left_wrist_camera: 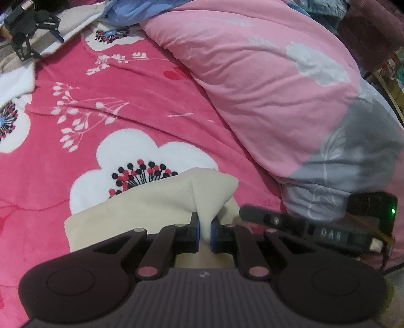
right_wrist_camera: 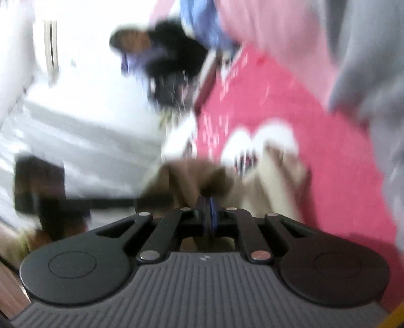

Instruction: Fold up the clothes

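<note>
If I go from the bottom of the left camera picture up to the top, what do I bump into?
left gripper → cream cloth pinched in it → big white flower on the pink blanket → blue cloth at the far edge.

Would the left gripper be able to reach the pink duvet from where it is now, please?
Probably not yet: the left gripper is shut on the cream garment. The pink duvet lies ahead to the right, with only open blanket between.

L tongs pinch cream cloth over pink blanket.
</note>
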The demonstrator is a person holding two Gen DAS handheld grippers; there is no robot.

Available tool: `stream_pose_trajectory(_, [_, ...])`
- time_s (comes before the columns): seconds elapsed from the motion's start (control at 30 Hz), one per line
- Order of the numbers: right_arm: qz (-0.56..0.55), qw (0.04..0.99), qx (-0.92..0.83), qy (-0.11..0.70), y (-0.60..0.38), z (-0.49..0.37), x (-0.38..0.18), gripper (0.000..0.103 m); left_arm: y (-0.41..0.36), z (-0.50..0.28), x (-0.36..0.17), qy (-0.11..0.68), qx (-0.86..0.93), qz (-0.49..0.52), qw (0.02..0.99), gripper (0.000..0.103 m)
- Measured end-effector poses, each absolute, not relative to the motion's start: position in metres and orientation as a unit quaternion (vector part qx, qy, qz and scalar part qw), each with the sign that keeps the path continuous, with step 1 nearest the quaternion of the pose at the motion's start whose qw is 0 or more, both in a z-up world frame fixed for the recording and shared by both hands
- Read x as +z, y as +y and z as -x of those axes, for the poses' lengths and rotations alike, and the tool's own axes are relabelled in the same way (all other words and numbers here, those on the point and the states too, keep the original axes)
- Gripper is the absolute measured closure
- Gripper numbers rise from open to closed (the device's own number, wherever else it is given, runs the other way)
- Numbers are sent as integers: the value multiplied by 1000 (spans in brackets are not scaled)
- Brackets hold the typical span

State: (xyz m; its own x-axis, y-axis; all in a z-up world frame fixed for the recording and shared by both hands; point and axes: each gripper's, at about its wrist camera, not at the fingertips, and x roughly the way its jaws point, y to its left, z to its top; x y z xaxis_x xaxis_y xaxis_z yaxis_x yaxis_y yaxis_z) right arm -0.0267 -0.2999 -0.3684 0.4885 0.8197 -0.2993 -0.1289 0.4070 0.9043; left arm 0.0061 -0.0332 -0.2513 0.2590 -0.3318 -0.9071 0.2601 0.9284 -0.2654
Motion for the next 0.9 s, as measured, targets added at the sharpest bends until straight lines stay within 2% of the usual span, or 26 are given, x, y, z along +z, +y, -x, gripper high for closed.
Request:
stream_pose_trajectory(0.07, [-421,734,332,417,-287,23,-379,98,-34,-8,-252,580,-186,33,792,95])
stream_pose_trajectory(0.17, [-304,726,344,513,-249,38,-408,103,-35,-9,-257,584,-183,40,790,95])
stream_pose_trajectory(0.2, [-298,730,348,507,-249,42,-404,103,-35,-9,-257,584,-182,40,790,95])
stream_pose_trajectory(0.23, [-302,732,349,501,-252,44,-399,98,-34,-8,-257,583,-182,40,791,95])
stream_pose_trajectory(0.3, [-341,747,332,464,-275,44,-380,97,-33,-9,-257,583,-178,45,791,95])
stream_pose_trajectory(0.33, [-347,767,312,441,-286,43,-371,95,-33,-9,-257,583,-179,46,791,95])
stream_pose_trajectory(0.43, [-331,796,292,415,-299,35,-367,69,-33,-10,-257,583,-180,45,791,95])
stream_pose_trajectory(0.57, [-283,796,325,424,-283,20,-376,65,-36,-12,-262,585,-179,46,790,94])
stream_pose_trajectory(0.6, [-271,795,329,431,-275,17,-380,65,-38,-14,-264,585,-178,46,790,94])
stream_pose_trajectory(0.63, [-267,797,325,433,-264,10,-387,69,-39,-15,-267,585,-178,49,790,94])
stream_pose_trajectory(0.67, [-277,796,320,432,-261,5,-392,82,-41,-17,-269,584,-178,54,790,94])
stream_pose_trajectory(0.73, [-347,782,302,421,-281,8,-395,93,-46,-22,-275,581,-186,59,790,94])
stream_pose_trajectory(0.9, [-390,782,254,414,-279,17,-413,94,-66,-33,-313,586,-196,60,784,93])
